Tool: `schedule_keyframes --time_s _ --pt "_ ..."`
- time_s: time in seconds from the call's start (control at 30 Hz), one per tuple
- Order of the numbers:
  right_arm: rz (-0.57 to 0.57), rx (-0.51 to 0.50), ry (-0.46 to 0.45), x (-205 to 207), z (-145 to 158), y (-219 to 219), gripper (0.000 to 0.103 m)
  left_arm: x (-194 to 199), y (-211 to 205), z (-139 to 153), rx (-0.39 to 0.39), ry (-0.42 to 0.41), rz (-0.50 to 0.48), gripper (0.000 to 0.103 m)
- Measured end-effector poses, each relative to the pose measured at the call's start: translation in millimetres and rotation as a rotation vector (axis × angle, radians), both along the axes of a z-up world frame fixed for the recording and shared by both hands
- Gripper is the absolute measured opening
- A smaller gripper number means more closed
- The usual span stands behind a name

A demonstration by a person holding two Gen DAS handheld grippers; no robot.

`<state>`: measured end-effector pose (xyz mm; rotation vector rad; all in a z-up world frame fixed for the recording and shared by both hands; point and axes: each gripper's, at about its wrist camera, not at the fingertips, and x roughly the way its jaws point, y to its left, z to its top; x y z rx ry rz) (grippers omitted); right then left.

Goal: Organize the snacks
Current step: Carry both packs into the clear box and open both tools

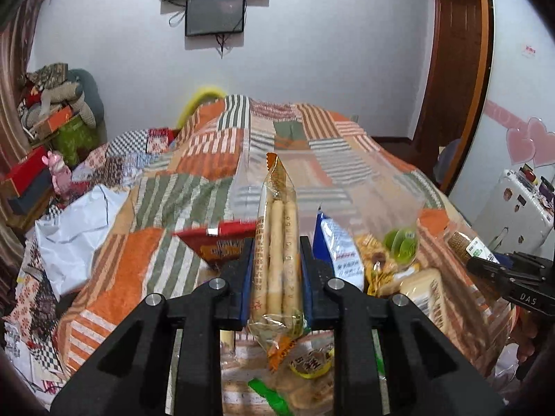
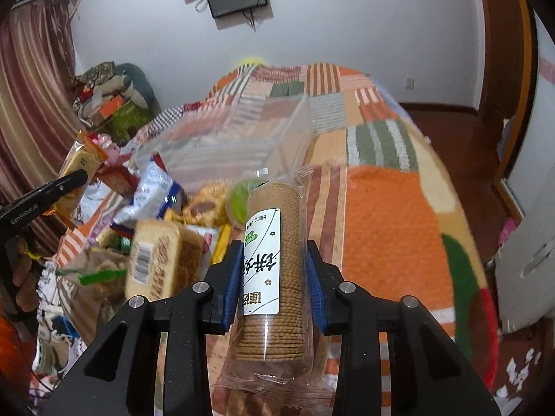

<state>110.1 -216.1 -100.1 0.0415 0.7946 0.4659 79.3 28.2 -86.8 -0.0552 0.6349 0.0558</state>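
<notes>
My left gripper [image 1: 276, 246] is shut on a clear pack of long biscuit sticks [image 1: 277, 242], held upright above the bed. My right gripper [image 2: 274, 253] is shut on a clear-wrapped roll of round brown biscuits [image 2: 274, 263] with a white label. A pile of snacks lies on the patchwork bedspread [image 2: 392, 208]: a red pack [image 1: 216, 242], a blue-and-white pack [image 1: 340, 246], a green jelly cup [image 1: 402, 242], a tan cracker pack [image 2: 159, 260]. A clear plastic box [image 2: 236, 138] sits behind the pile. The left gripper with its sticks shows at the left of the right wrist view [image 2: 74, 178].
A white crumpled bag [image 1: 76, 235] lies on the bed's left. Boxes and clothes [image 1: 52, 114] are stacked by the curtain. A white suitcase [image 1: 520, 204] stands at the right near the wooden door [image 1: 454, 69]. A wall screen [image 1: 215, 14] hangs behind the bed.
</notes>
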Motion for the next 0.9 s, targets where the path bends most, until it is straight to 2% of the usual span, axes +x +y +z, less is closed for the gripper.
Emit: schedule_keyframes --time_s 0.23,0.43,0.9 --pt "0.011 0.025 -0.101 12 28 8 0.031 7 -6 25 0.028 -0.063 -0.006 0.022" --pt "0.019 0.05 -0.168 23 46 19 0.031 24 -5 37 0.015 -0.085 -0.013 0.022" --pt "0.026 0.091 -0.21 67 60 41 0.031 82 -7 39 0.045 -0.071 -0.031 0.022"
